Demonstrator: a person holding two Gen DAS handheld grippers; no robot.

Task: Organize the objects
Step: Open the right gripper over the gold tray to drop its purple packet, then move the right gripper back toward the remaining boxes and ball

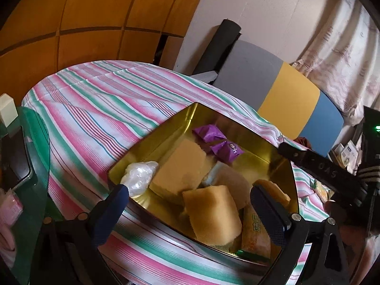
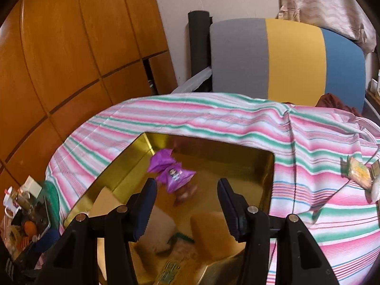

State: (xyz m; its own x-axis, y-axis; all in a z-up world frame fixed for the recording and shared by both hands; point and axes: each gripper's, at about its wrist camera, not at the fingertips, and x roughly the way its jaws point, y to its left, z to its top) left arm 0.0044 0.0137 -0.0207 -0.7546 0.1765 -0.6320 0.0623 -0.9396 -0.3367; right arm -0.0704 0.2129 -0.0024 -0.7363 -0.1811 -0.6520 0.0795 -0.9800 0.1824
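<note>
A gold tin [image 1: 152, 140] sits on the striped tablecloth [image 1: 95, 109]. It holds two purple-wrapped candies [image 1: 210, 131], yellow cake blocks [image 1: 180, 166], a white wrapped lump [image 1: 140, 175] and an orange snack packet [image 1: 256, 232]. My left gripper [image 1: 190, 200] stands open over the tin's near end, with a cake piece [image 1: 211, 211] below the gap and untouched. Over the same tin [image 2: 133, 161] my right gripper [image 2: 187, 188] is open. The purple candies [image 2: 174, 174] lie just beyond its fingertips, blurred, with neither pad on them. A right gripper finger [image 1: 313, 166] shows at the tin's right side.
A chair with a grey, yellow and blue back [image 2: 294, 57] stands behind the table, and wooden cupboard doors [image 2: 71, 47] are on the left. A cluttered glass side table [image 2: 30, 223] sits at the lower left. A loose snack packet [image 2: 357, 172] lies on the cloth at the right.
</note>
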